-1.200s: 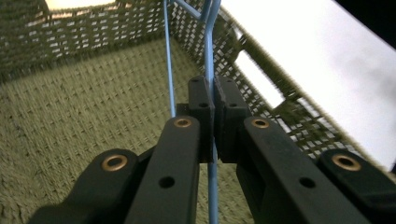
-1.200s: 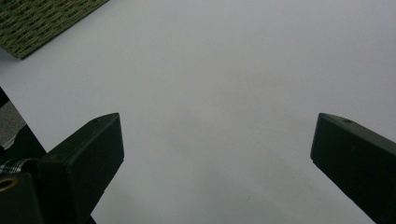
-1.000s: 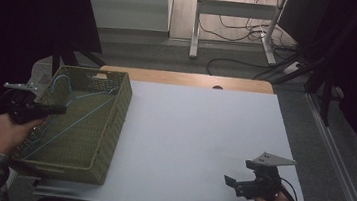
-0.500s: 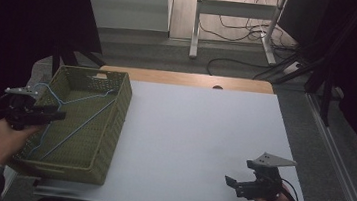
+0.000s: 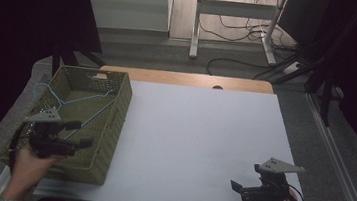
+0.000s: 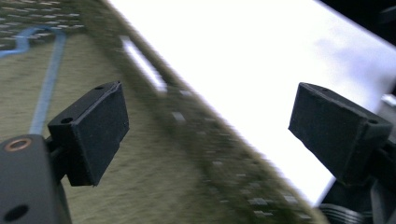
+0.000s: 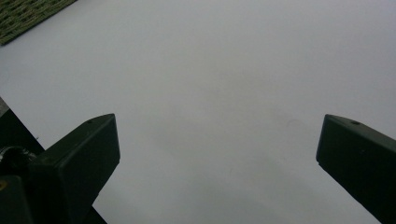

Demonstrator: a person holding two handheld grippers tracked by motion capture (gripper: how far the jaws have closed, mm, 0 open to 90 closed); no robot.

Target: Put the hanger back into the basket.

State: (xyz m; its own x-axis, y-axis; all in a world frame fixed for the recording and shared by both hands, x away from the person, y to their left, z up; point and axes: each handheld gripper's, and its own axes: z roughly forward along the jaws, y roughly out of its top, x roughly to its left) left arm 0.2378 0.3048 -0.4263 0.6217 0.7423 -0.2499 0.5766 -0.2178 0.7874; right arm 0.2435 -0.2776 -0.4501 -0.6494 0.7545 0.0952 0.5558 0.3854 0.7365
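Observation:
An olive woven basket (image 5: 123, 109) stands at the left of the white table (image 5: 203, 133). A thin blue wire hanger (image 5: 89, 99) lies inside it, its hook toward the basket's left wall. My left gripper (image 5: 81, 134) hovers over the near part of the basket. Its jaws have just been opening and now stand apart with nothing between them. In the left gripper view this gripper (image 6: 205, 116) straddles the blurred basket rim (image 6: 196, 121) without touching it, and the hanger (image 6: 46, 84) runs behind the left pad. My right gripper (image 5: 238, 190) is open and empty above the table's near right corner.
The right gripper view looks past its own gripper (image 7: 217, 140) at bare white tabletop, with a basket corner (image 7: 28, 14) at the upper left. Beyond the table's wooden far edge (image 5: 189, 79) are a desk frame and floor cables. Dark curtains flank the scene.
The left gripper has pulled back toward the near end of the basket and its jaws have spread apart. The blue hanger stays lying in the basket. The right hand has not moved.

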